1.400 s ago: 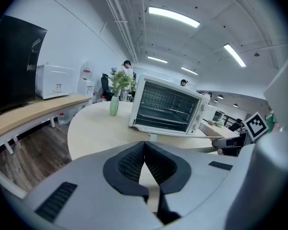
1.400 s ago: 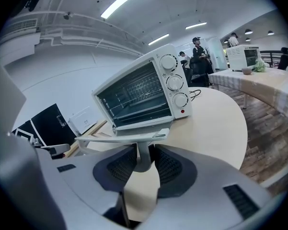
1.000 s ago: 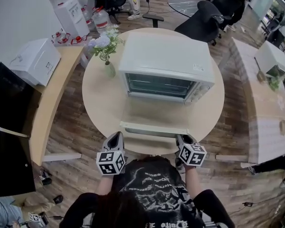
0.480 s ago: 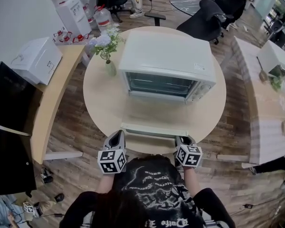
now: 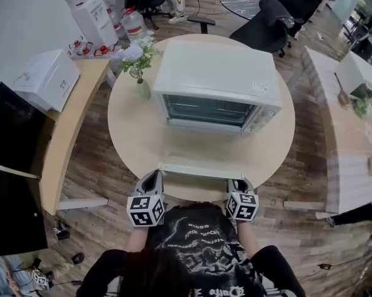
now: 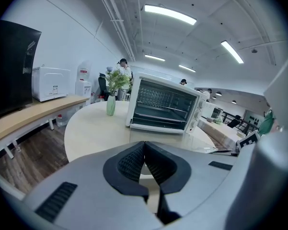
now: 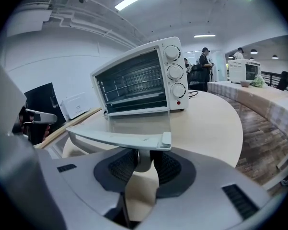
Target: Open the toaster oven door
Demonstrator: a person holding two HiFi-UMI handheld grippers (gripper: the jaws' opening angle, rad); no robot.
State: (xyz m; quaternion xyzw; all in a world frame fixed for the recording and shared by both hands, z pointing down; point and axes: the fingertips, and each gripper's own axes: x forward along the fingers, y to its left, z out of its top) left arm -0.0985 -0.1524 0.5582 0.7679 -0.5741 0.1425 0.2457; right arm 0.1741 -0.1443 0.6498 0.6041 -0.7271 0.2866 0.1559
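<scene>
A white toaster oven (image 5: pixel 216 79) stands on the round wooden table (image 5: pixel 130 135). Its glass door (image 5: pixel 201 153) lies folded down flat toward me, with the handle bar (image 5: pixel 201 171) at the table's near edge. My right gripper (image 5: pixel 237 184) is shut on the handle's right post (image 7: pixel 143 158), under the bar (image 7: pixel 120 139). My left gripper (image 5: pixel 151 181) hovers by the handle's left end, its pads (image 6: pixel 134 162) pressed together on nothing. The open oven cavity (image 6: pixel 163 104) with its wire rack faces both gripper views.
A green vase of flowers (image 5: pixel 139 64) stands left of the oven. A wooden bench (image 5: pixel 65 135) with a white box (image 5: pixel 46 79) runs along the left. Office chairs (image 5: pixel 266 26) are behind the table, and a long table (image 5: pixel 353 122) stands on the right.
The right gripper has shifted slightly left, still on the handle. The door stays flat and the left gripper has barely moved.
</scene>
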